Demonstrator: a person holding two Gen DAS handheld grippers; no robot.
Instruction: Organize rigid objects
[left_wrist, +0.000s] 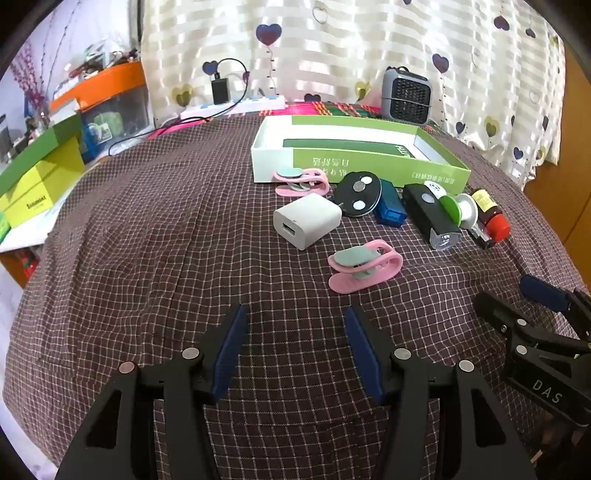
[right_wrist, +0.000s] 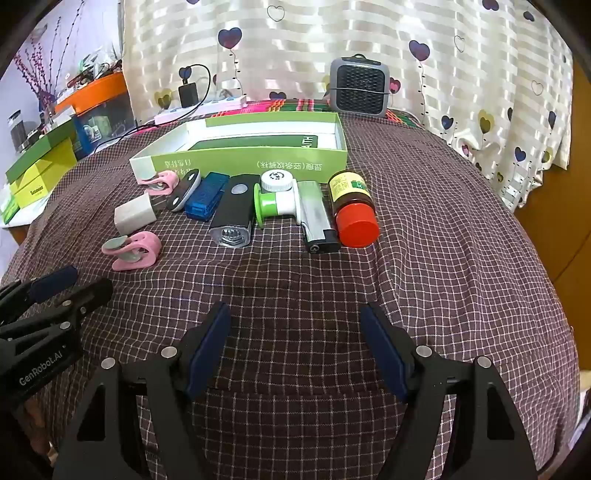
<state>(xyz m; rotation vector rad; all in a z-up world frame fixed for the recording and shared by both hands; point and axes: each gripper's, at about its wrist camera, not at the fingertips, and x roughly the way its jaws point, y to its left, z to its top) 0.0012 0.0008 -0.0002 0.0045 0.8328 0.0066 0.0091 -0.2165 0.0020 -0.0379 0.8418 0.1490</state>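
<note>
A tabletop (right_wrist: 443, 258) covered in a brown checked cloth carries a row of small rigid objects. At the far side lies an open green and white box (right_wrist: 243, 147). Just in front of it, from left to right: a pink clip (right_wrist: 160, 181), a black disc (right_wrist: 183, 190), a blue case (right_wrist: 205, 195), a black bike light (right_wrist: 234, 210), a green and white spool (right_wrist: 275, 199), a grey lighter (right_wrist: 317, 221) and a brown bottle with a red cap (right_wrist: 354, 210). A white charger (left_wrist: 306, 220) and a second pink clip (left_wrist: 364, 269) sit nearer, at the left. The left gripper (left_wrist: 293, 325) and right gripper (right_wrist: 295, 321) hover over bare cloth, jaws wide and empty.
</note>
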